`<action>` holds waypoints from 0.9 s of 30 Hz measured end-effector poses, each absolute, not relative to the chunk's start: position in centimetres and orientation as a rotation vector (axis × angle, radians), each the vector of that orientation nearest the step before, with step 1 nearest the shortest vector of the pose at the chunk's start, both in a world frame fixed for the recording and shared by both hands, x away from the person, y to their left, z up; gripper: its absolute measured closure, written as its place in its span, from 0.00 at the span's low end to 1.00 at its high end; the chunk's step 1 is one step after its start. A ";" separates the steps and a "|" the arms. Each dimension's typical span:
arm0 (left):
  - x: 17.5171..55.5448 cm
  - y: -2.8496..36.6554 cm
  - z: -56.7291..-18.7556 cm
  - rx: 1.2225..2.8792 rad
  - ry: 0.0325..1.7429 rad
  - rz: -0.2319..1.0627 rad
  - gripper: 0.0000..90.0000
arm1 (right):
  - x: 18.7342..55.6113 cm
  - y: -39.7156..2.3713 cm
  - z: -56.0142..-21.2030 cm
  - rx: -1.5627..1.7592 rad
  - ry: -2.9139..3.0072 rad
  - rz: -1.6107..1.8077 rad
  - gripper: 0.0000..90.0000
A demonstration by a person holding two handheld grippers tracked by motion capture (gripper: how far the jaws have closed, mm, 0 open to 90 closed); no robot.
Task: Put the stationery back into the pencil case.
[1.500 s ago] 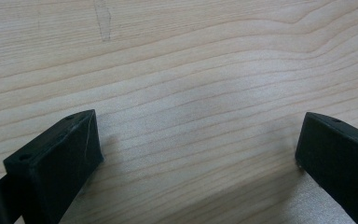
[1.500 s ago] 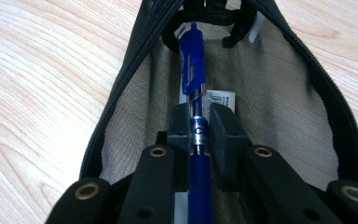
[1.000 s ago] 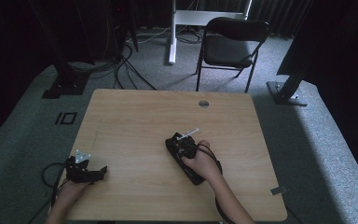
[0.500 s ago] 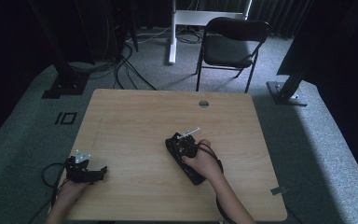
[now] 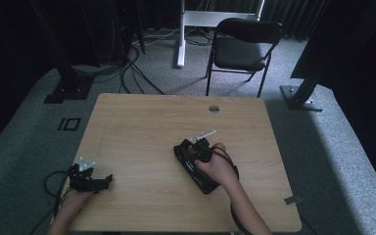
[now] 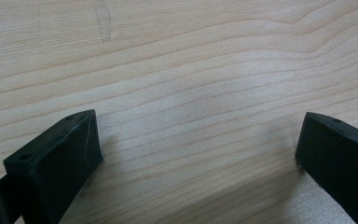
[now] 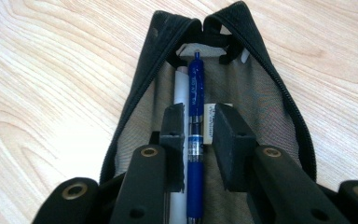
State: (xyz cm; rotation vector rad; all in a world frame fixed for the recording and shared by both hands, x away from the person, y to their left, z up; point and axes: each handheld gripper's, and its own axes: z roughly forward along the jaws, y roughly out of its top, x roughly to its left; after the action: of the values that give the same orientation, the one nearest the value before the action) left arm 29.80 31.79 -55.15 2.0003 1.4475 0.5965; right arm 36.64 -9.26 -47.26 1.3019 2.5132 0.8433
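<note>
**Blue pen between the jaws inside the open pouch**

In the right gripper view, the right gripper (image 7: 199, 135) has its jaws nearly together around a blue pen (image 7: 195, 140); whether both pads press on it I cannot tell. The pen lies in an unzipped black pouch (image 7: 140, 79), beside a white pen (image 7: 180, 88). The left gripper (image 5: 89, 178), jaws spread, rests near the wooden table's (image 5: 142, 122) left edge.

Open left tool (image 6: 196, 158) over table (image 6: 177, 60)
</note>
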 end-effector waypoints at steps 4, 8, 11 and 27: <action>29.8 31.8 -55.2 2.001 1.448 0.596 0.00 | 36.4 -9.4 -46.8 1.297 2.509 0.861 0.81; 29.8 31.8 -55.2 2.000 1.447 0.596 0.00 | 36.2 -9.7 -46.0 1.291 2.492 0.898 0.80; 29.8 31.8 -55.2 2.001 1.446 0.597 0.00 | 36.1 -9.9 -45.4 1.287 2.481 0.923 0.79; 29.8 31.8 -55.2 1.998 1.448 0.597 0.00 | 35.8 -11.7 -42.7 1.238 2.354 1.035 0.74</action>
State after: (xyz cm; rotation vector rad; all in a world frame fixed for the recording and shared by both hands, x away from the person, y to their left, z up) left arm 29.80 31.78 -55.16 1.9980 1.4482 0.5969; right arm 35.81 -11.68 -42.72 1.2378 2.3545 1.0354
